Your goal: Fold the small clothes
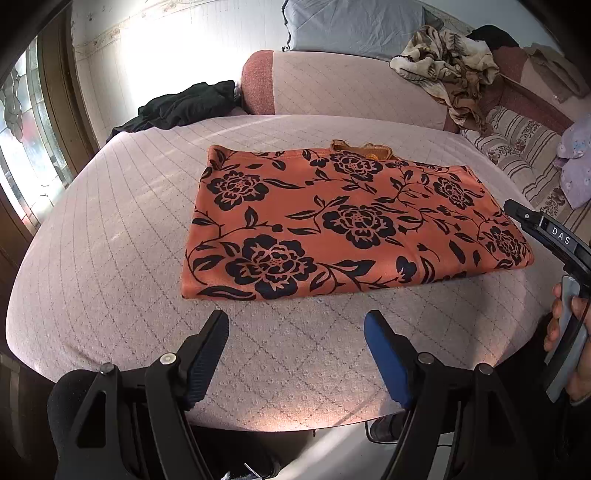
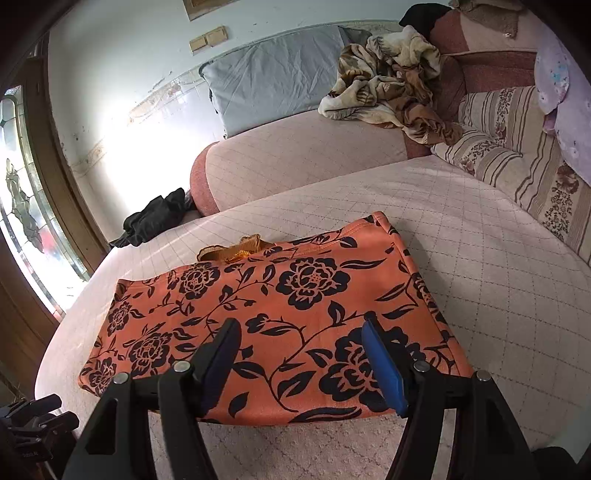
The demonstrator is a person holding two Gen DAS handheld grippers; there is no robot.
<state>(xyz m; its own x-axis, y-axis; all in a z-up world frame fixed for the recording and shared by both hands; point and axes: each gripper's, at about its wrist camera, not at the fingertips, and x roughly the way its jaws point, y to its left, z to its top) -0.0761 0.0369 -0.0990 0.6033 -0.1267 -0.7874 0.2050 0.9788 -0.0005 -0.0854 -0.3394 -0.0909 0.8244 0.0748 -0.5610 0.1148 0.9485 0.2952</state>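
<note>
An orange garment (image 1: 343,221) printed with black flowers lies folded into a flat rectangle on the pale quilted surface (image 1: 110,258). A bit of tan ribbed cloth (image 1: 364,147) pokes out at its far edge. My left gripper (image 1: 295,319) hovers open short of the garment's near edge, with nothing between its fingers. My right gripper (image 2: 301,328) stands open above the garment (image 2: 280,317) at its near right part, and its pads do not press on the cloth. In the left wrist view a hand holds the right gripper's body (image 1: 554,236) at the right edge.
A black garment (image 1: 184,105) lies crumpled at the far left of the quilted surface. Behind stand a sofa arm (image 1: 332,85), a grey pillow (image 1: 354,26), a rumpled brown-and-cream blanket (image 1: 447,62) and striped cushions (image 1: 524,151). A glazed door (image 1: 26,122) is at the left.
</note>
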